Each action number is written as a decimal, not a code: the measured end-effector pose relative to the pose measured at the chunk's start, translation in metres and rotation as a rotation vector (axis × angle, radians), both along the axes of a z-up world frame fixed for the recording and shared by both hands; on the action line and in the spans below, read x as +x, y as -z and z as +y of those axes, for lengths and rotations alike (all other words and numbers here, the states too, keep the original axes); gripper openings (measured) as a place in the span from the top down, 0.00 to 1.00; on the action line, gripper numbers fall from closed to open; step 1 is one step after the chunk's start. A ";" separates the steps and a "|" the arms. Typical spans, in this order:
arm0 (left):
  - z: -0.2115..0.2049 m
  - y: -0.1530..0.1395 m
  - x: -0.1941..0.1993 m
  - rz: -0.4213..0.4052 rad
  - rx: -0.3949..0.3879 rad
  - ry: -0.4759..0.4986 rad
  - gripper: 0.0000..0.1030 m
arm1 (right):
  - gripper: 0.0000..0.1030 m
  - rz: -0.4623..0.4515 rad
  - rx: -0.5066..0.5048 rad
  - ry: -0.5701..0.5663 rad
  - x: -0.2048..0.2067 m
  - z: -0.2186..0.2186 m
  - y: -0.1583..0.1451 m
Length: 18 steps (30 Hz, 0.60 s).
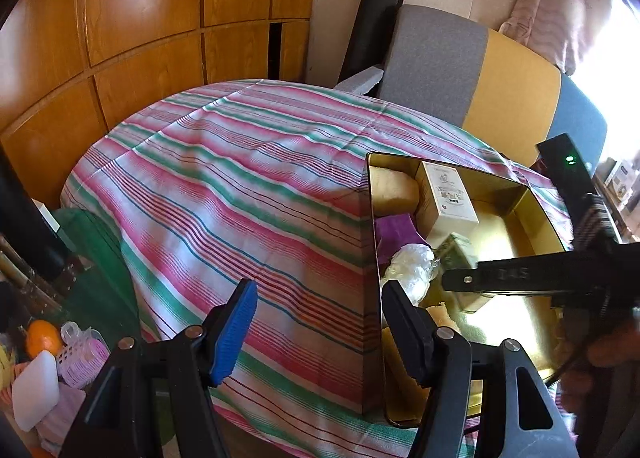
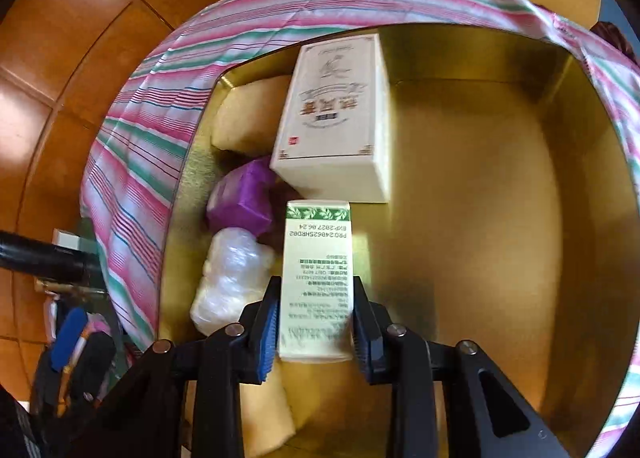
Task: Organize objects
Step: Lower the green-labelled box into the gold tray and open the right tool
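We hold the green-printed carton (image 2: 316,278) pinched in our right tool (image 2: 314,322) above the gold tin (image 2: 480,177), which lies near the right edge of the worktop (image 1: 224,185), beside the white box (image 2: 336,117); next we should lower and release it there, while our left tool (image 1: 320,330) hangs spread and empty.

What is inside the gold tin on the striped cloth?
Inside the gold tin lie a cream box, a purple packet, a clear plastic bundle and yellow pads. The right gripper holds a green-topped carton that hides the floor beneath.
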<state>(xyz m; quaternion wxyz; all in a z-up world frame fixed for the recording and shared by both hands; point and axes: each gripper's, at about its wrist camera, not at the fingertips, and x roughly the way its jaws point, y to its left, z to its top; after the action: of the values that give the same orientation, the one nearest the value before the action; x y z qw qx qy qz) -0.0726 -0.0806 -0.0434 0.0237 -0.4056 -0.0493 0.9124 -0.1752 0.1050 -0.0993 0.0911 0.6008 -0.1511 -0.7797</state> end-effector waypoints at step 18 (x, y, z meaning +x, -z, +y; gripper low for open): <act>0.026 -0.011 0.011 0.054 -0.048 0.081 0.36 | 0.60 0.266 0.087 -0.020 0.094 0.082 -0.061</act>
<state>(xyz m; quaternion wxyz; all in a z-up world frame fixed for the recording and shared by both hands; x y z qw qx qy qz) -0.0614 -0.0549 -0.0322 0.0521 -0.3832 -0.0101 0.9222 -0.0815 0.1875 -0.0383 0.0919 0.4968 -0.0978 -0.8574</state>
